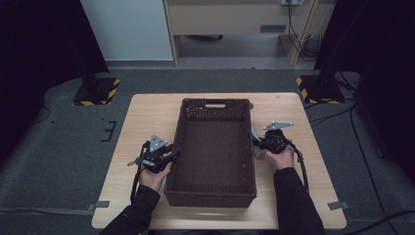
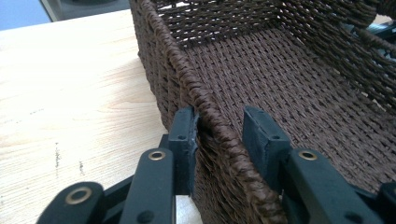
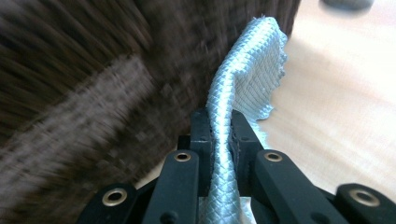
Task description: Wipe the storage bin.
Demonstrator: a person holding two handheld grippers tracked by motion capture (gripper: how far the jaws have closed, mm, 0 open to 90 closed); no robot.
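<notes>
High view: a brown woven basket (image 1: pixel 211 147) sits mid-bench (image 1: pixel 147 117), a claw at each long side. Left gripper view: the left claw (image 2: pixel 219 128) straddles the basket rim, jaws apart, likely to steady it. Right gripper view: the right claw (image 3: pixel 219 128) pinches a pale blue cloth (image 3: pixel 247 70) beside the basket wall.

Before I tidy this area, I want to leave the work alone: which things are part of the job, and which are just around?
In the job:
- basket, its rim between the left gripper's open jaws
- pale cloth, clamped by the right gripper beside the basket
- table beneath them

Just around:
- striped stand bases on the floor
- floor cables
</notes>
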